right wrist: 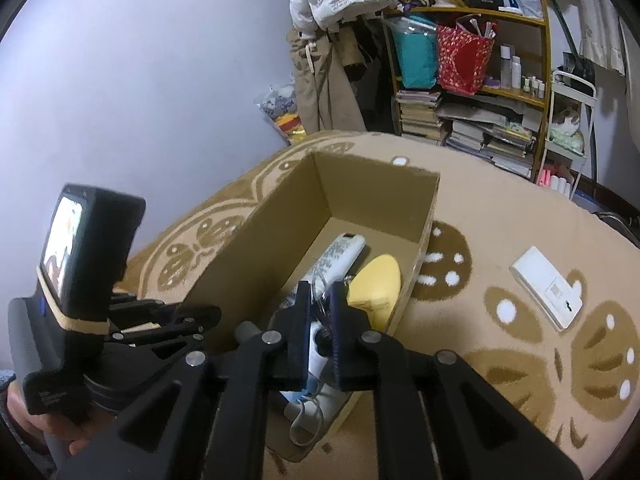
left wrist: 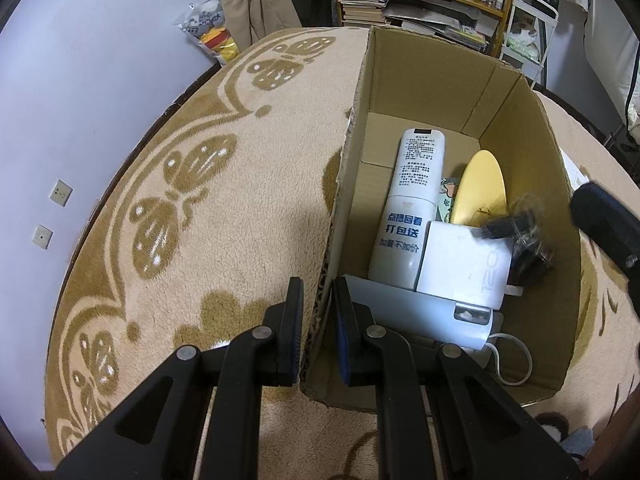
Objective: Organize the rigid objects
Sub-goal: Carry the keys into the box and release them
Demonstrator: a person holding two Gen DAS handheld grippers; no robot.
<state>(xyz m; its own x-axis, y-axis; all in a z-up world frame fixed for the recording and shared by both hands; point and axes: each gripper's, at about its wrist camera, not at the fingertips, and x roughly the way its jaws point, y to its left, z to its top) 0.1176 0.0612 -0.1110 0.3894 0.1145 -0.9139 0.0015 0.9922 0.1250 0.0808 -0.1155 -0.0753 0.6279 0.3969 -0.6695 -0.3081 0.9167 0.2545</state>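
Note:
A cardboard box [left wrist: 532, 184] stands on a beige patterned rug. Inside lie a white remote [left wrist: 412, 204], a yellow oval object [left wrist: 480, 188], a white adapter block [left wrist: 464, 264] with a cable and a dark blurred thing [left wrist: 524, 236]. My left gripper [left wrist: 318, 292] is shut on the box's left wall. My right gripper [right wrist: 320, 300] hovers over the box [right wrist: 360, 184], its jaws close together around a thin dark object [right wrist: 321, 312]. The remote [right wrist: 340, 256] and the yellow object [right wrist: 376, 284] show below it. A white flat device [right wrist: 548, 292] lies on the rug to the right of the box.
The rug [left wrist: 200, 200] covers a round surface beside a lilac wall [left wrist: 80, 80]. Behind stands a shelf [right wrist: 472, 80] with books and bags, and hanging clothes [right wrist: 332, 40]. The left gripper's handle and camera [right wrist: 76, 280] are at the left of the right wrist view.

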